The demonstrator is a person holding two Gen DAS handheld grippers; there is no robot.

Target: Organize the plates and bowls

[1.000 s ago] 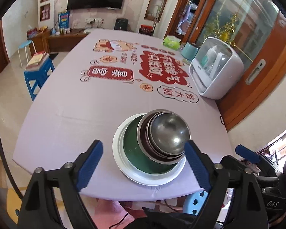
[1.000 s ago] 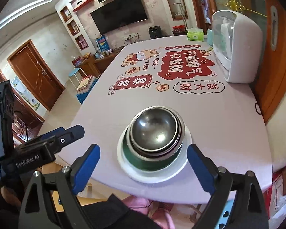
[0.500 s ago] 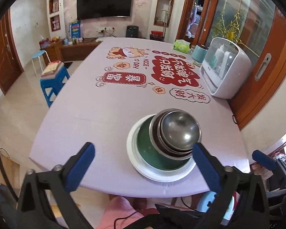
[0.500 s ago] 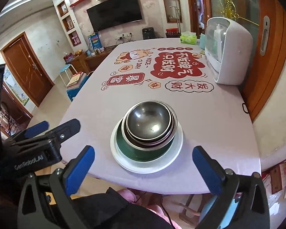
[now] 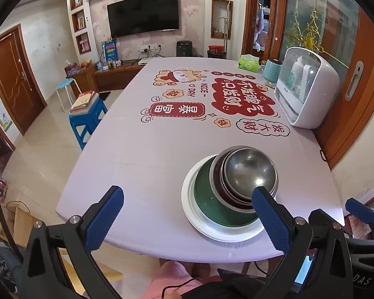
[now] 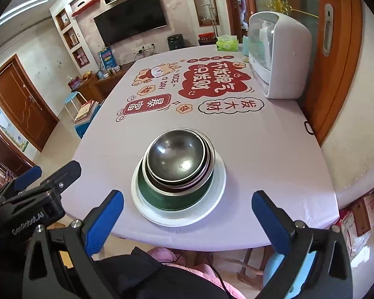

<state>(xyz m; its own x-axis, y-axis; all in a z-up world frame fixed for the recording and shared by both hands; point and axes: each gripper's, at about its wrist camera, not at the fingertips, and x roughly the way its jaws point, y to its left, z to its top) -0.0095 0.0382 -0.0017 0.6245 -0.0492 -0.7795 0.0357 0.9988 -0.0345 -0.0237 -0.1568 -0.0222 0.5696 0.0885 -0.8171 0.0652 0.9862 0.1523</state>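
Steel bowls (image 6: 178, 158) sit nested in a green bowl (image 6: 172, 199) on a white plate (image 6: 212, 194) near the counter's (image 6: 261, 149) front edge. The left gripper (image 5: 187, 214) and right gripper (image 6: 187, 211), jaws just spread to full width, hover empty above the stack.

bare tablecloth (image 6: 274, 149) around stacked bowls (image 6: 178, 160)

bowls (image 6: 178, 159) are sitting nested on a plate (image 6: 218, 189) near the table's (image 6: 261, 154) front edge, cabinet (image 6: 279, 54) sitting far right behind.
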